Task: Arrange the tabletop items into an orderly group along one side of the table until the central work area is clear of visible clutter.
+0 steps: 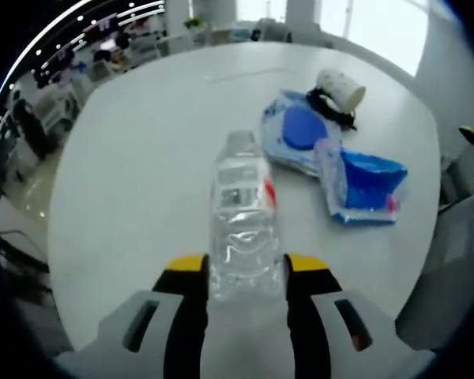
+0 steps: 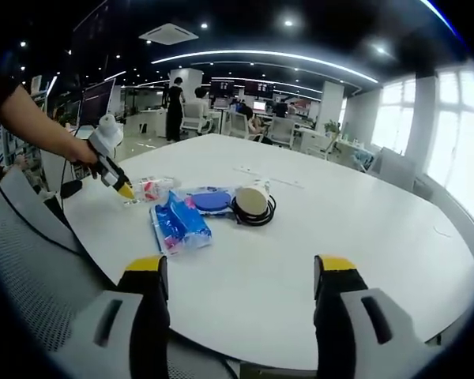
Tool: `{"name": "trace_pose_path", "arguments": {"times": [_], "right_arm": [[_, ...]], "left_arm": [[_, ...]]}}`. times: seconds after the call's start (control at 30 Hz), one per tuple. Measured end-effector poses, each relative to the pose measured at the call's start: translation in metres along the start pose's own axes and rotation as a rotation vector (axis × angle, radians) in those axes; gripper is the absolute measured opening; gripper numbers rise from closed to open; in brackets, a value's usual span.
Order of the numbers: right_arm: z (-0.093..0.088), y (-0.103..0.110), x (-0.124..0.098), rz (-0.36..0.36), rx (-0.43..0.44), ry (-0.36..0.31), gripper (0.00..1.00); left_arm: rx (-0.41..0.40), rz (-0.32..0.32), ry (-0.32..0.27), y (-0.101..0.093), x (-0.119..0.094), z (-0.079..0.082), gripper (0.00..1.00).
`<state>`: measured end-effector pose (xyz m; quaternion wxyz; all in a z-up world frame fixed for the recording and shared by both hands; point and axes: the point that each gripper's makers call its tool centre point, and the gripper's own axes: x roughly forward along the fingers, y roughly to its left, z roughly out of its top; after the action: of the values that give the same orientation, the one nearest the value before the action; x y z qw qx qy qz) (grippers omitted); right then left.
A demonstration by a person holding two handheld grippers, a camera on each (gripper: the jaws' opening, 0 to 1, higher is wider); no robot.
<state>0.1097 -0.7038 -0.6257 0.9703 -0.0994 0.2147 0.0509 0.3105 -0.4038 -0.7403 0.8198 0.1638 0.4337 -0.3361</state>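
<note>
My left tongs (image 1: 245,272) clamp a clear plastic bottle (image 1: 243,217) lying on the white surface (image 1: 142,158). Beyond it I see blue tissue packs (image 1: 363,185), a blue lid (image 1: 302,126), and a tipped paper cup (image 1: 341,85) on a black cable (image 1: 332,110).

— How is the light?
— Bright daylight from the tall windows (image 2: 450,134) on the right; the round white table (image 2: 363,229) glares softly.
— Sharpness?
— Edges bend, far office blurs.

I see bottle (image 1: 243,229) nearest, tissue packs (image 1: 362,183) right of it, cup (image 1: 340,87) and cable (image 1: 329,106) farther.
</note>
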Motion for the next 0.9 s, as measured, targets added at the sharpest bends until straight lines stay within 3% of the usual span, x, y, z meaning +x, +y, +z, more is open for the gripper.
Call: {"name": "trace_pose_path", "arguments": {"times": [0.13, 0.33, 0.47, 0.9], "right_arm": [[0.000, 0.000, 0.000, -0.001, 0.000, -0.001, 0.75], [0.000, 0.000, 0.000, -0.003, 0.000, -0.003, 0.75], [0.000, 0.000, 0.000, -0.003, 0.000, -0.003, 0.75], [0.000, -0.002, -0.001, -0.015, 0.004, -0.002, 0.75]], "left_arm": [[-0.027, -0.001, 0.031, -0.003, -0.001, -0.005, 0.35], [0.009, 0.009, 0.050, -0.007, 0.000, -0.007, 0.37], [0.035, 0.007, 0.031, -0.008, 0.001, 0.000, 0.43], [0.103, 0.003, 0.019, -0.007, 0.012, 0.034, 0.43]]}}
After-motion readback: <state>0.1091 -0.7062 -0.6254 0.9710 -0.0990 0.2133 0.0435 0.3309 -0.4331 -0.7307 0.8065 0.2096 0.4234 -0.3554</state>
